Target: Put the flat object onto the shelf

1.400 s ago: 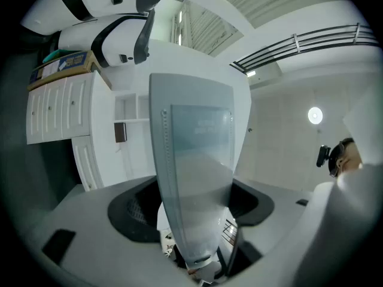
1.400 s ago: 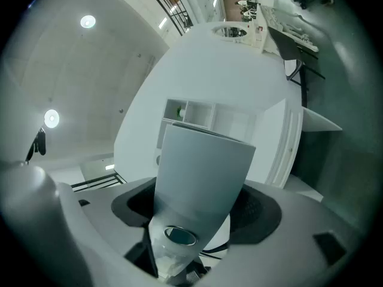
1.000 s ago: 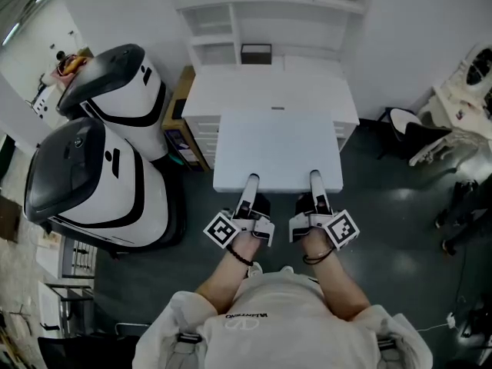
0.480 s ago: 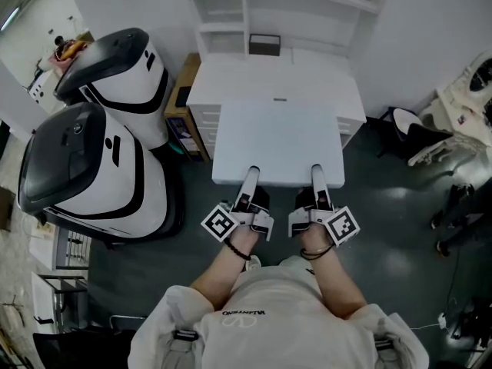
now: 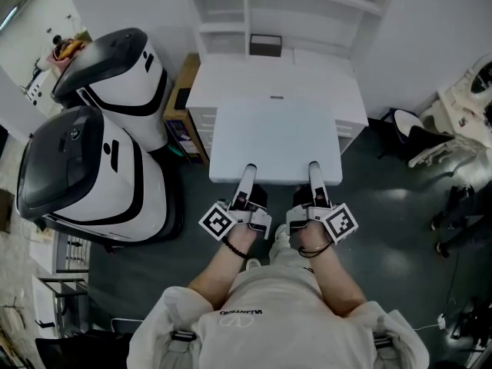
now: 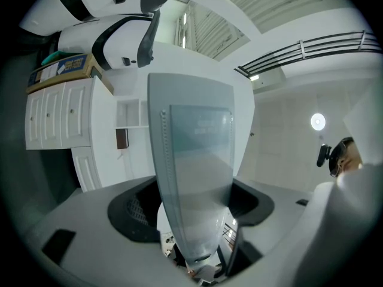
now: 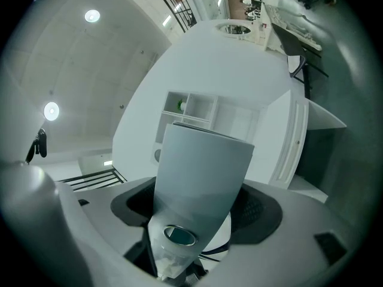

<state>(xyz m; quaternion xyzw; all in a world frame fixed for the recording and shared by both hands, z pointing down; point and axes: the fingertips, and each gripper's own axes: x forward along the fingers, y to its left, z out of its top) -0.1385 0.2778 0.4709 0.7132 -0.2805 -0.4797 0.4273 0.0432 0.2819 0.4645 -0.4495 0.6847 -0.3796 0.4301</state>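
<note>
- Flat object (image 5: 277, 141): a pale rectangular panel carried level in the air. Its near edge is clamped between both pairs of fingers, and the rest reaches forward from the fingertips.
- Left gripper (image 5: 248, 174): its fingers (image 5: 247, 184) are closed on the panel's near edge, toward the left corner. The left gripper view shows the panel running straight out from between them.
- Right gripper (image 5: 314, 171): its fingers (image 5: 315, 181) are likewise closed on the near edge, toward the right corner. The right gripper view shows the same panel gripped between them.
- Worktop (image 5: 231, 79): the white top of a drawer cabinet, ahead of the fingers and below the panel's far edge. How far the panel overlaps it cannot be told from above.
- Shelf (image 5: 307, 2): white open compartments, farther ahead of the fingertips and above the worktop. A small dark box (image 5: 265, 44) stands at its foot, ahead of the left fingers.
- White-and-black machines (image 5: 88, 171): two units well to the left of the left fingers, clear of the panel.
- Step in hand (judged): transport. The panel is lifted and faces the shelf but is not yet placed.
- Next move (judged): both grippers would need to travel forward and upward together with the panel level, so that its far edge enters a compartment wide enough for it. Uneven motion of the two hands could twist the panel in the fingers or catch it on a divider.
</note>
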